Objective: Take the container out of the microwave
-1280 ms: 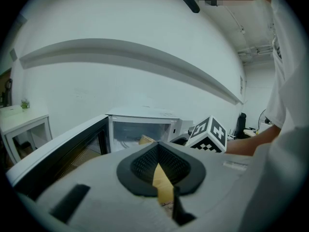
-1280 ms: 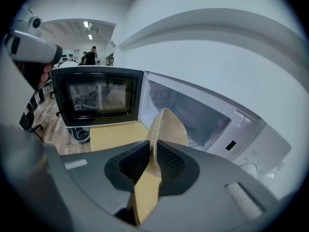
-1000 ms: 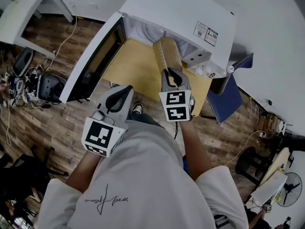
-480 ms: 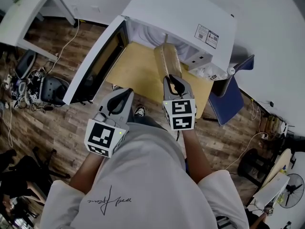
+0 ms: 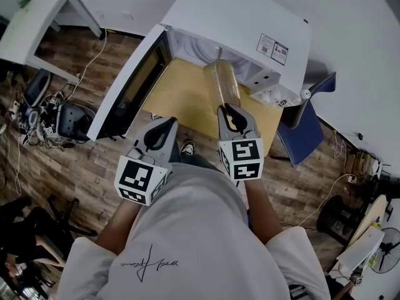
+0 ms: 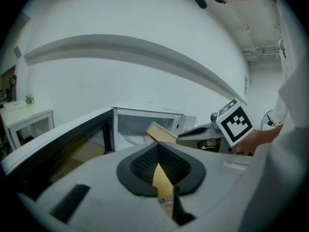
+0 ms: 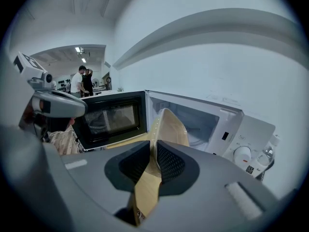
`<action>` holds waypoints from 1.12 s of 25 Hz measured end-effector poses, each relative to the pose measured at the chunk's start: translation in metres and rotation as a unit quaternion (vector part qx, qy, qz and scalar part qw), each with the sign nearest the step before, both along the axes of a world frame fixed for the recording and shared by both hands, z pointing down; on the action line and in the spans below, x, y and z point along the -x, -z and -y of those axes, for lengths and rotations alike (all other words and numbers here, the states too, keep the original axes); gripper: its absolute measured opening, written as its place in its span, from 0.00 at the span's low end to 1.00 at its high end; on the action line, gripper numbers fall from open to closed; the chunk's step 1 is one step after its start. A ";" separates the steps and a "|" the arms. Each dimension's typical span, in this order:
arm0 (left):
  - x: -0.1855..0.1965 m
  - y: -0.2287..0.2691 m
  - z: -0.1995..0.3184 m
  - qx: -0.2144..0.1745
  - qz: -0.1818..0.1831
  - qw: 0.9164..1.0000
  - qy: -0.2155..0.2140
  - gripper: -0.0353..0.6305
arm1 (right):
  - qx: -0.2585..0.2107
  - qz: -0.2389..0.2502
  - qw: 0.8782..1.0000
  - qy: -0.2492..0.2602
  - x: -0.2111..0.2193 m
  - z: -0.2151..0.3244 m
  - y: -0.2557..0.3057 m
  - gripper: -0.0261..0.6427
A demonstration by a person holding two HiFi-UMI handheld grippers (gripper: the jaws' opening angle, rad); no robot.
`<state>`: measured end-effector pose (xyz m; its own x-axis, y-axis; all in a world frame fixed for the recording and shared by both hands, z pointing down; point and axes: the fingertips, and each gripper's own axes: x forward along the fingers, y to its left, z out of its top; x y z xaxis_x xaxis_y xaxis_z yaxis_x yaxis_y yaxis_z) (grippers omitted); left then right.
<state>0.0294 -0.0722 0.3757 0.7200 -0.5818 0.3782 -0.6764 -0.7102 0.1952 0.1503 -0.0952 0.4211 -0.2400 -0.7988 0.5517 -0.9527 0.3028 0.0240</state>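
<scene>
Pinching the container (image 5: 222,83) by its near wall, the right gripper (image 5: 229,108) is holding it w/ jaws narrow, pads pressing both sides of the tan wall. The container is hanging just in front of the microwave (image 5: 237,17) opening, over the yellow table (image 5: 178,95), far end tilting up. The door (image 5: 128,86) is standing wide open to the left, leaving bare table between it and the container. The left gripper (image 5: 170,122) is hovering in that gap near the door's lower edge, apart from the container, tips meeting, nothing btwn them. A blue chair (image 5: 303,130) is sitting off the table's right corner.

From the head view the microwave's top is hiding the cavity. Whether the container's far end is past the sill, can't tell. Its inside isn't showing in any view, and the gripper body is cutting off its lower part.

The right gripper view is showing the clamp on the container (image 7: 169,124), plus the cavity (image 7: 200,122), a dial (image 7: 241,154) and people (image 7: 82,81) far back. The left gripper view is catching only a corner of the container (image 6: 159,131) beside the right gripper's marker cube (image 6: 235,122).
</scene>
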 end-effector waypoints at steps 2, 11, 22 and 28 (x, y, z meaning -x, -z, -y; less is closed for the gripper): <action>-0.002 0.000 0.001 0.002 -0.001 1.000 0.000 0.04 | -0.002 0.003 1.000 0.000 -0.001 -0.002 0.004 0.13; -0.004 0.004 0.007 0.009 -0.013 1.000 0.006 0.04 | -0.013 0.033 0.999 -0.009 -0.005 -0.013 0.024 0.13; 0.020 0.006 0.024 0.027 -0.011 0.998 0.064 0.04 | -0.024 0.070 0.997 -0.004 -0.002 -0.023 0.050 0.13; 0.019 0.013 0.027 0.025 -0.010 0.998 0.060 0.04 | -0.021 0.093 0.995 0.003 -0.004 -0.021 0.060 0.13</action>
